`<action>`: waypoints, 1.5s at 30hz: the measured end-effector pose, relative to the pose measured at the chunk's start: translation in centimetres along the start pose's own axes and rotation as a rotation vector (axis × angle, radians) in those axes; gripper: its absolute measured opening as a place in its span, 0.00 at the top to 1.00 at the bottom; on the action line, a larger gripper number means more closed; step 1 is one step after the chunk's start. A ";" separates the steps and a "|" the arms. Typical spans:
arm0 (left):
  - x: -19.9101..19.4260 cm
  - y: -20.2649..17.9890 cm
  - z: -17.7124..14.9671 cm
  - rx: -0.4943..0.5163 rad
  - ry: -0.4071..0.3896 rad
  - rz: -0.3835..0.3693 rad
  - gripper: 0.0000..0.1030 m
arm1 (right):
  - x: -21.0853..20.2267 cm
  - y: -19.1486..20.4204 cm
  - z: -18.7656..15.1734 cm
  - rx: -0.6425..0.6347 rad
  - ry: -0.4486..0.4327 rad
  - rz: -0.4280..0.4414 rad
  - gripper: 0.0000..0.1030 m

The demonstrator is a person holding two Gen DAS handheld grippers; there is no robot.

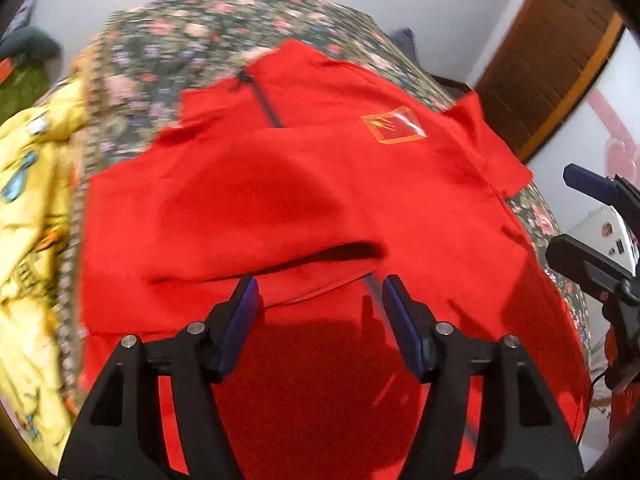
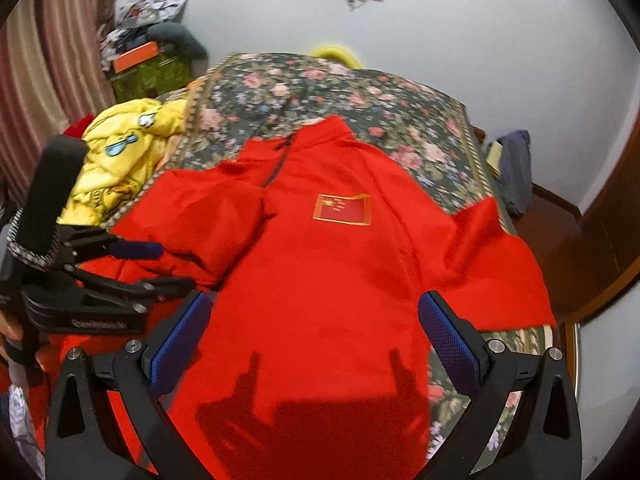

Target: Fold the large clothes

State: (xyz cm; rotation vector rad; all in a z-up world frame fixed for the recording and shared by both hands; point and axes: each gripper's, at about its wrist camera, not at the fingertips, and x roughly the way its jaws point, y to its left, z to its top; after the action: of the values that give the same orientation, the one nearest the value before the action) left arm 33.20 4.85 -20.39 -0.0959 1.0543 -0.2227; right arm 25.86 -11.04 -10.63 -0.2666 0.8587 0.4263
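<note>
Lying flat across frame centre on floral bedspread (image 2: 360,92): red zip-neck top w/ flag patch (image 2: 320,248). Hovering over its lower part, left gripper (image 1: 318,292) spread, nothing between pads. Right gripper (image 2: 316,316) likewise gaping wide, empty. Bunching upper left: yellow printed garment (image 2: 116,160).

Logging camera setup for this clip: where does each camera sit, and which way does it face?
Left wrist view: on the left gripper, angled down over the red shirt on the floral bed cover; its own open fingers show, plus the right gripper at the right edge.
Right wrist view: on the right gripper, angled down at the shirt's flag patch; its open fingers show, the left gripper at left.
Shared: shirt, patch, bed cover, yellow garment.
</note>
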 end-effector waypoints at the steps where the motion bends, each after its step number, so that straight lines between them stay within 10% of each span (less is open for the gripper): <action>1: -0.6 1.0 -0.2 -0.011 -0.011 0.015 0.38 | 0.2 0.9 0.4 -0.021 -0.002 0.007 0.00; 19: -3.0 17.3 -7.7 -0.166 -0.002 0.317 0.37 | 11.7 15.0 4.6 -0.363 0.162 0.098 0.04; 31: 2.5 19.2 -7.7 -0.199 0.050 0.286 0.37 | 20.0 18.3 4.9 -0.395 0.335 0.165 0.50; 36: 3.6 20.2 -7.3 -0.246 0.052 0.273 0.37 | 19.8 17.9 5.5 -0.342 0.325 0.223 0.93; 45: 3.4 19.8 -6.9 -0.247 0.070 0.306 0.37 | 13.5 13.2 8.8 -0.240 0.129 0.188 0.93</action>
State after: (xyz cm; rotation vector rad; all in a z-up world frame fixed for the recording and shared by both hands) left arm 31.52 23.54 -30.37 -0.1488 1.1481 0.1830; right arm 33.42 7.55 -16.29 -0.4401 0.9640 0.6950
